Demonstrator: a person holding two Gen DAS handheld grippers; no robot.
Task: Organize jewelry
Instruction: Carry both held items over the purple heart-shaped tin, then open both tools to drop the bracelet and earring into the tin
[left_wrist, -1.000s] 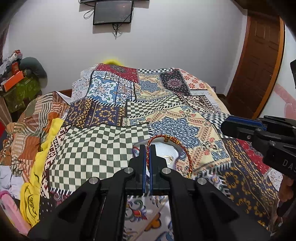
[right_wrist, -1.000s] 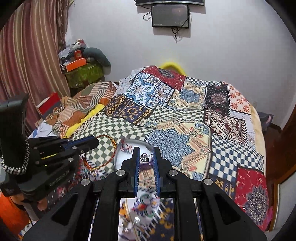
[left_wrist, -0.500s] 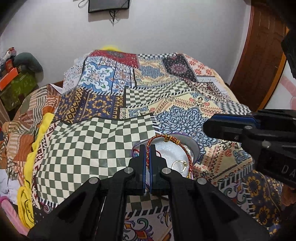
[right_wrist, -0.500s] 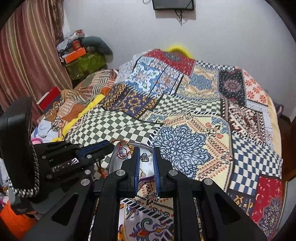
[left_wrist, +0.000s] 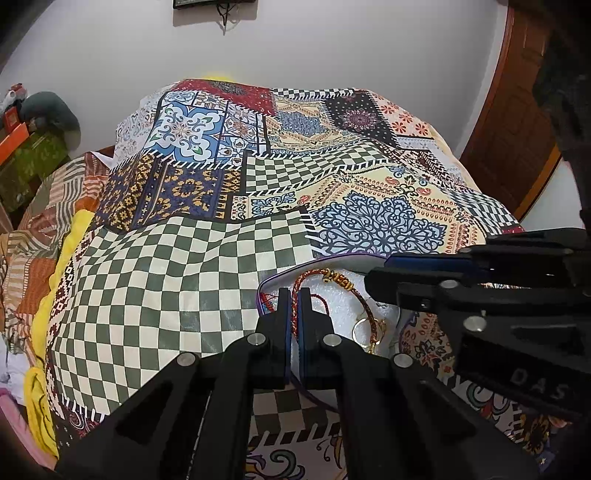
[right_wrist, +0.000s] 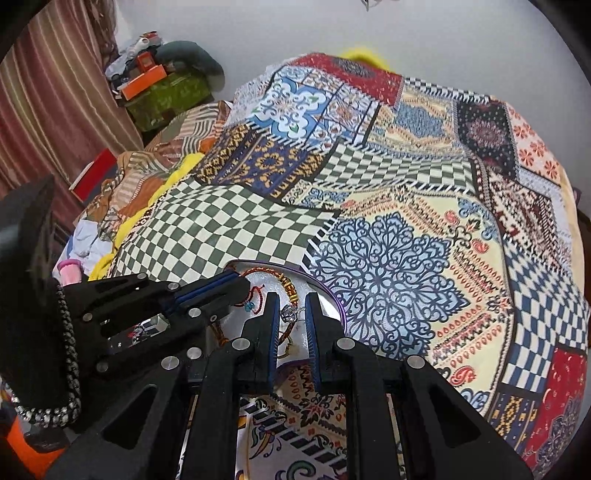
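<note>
A white round tray (left_wrist: 345, 301) with a purple rim lies on the patchwork bedspread; it also shows in the right wrist view (right_wrist: 325, 291). My left gripper (left_wrist: 294, 295) is shut on a red braided cord bracelet (left_wrist: 314, 275) with gold beads, held just over the tray. A gold ring (left_wrist: 360, 328) lies in the tray. My right gripper (right_wrist: 291, 308) is shut on a small silver ring (right_wrist: 290, 313) above the tray. The left gripper shows at the left of the right wrist view (right_wrist: 236, 282). The right gripper (left_wrist: 384, 271) crosses the left wrist view from the right.
The patchwork bedspread (right_wrist: 388, 240) covers the whole bed. Piled clothes and a yellow cloth (left_wrist: 40, 295) lie along the left edge. A green box (right_wrist: 166, 96) with clutter stands at the far left. A wooden door (left_wrist: 517, 110) is at the right.
Both grippers have come down and forward toward the white tray, each still holding its piece. The bracelet now hangs just over the tray.
</note>
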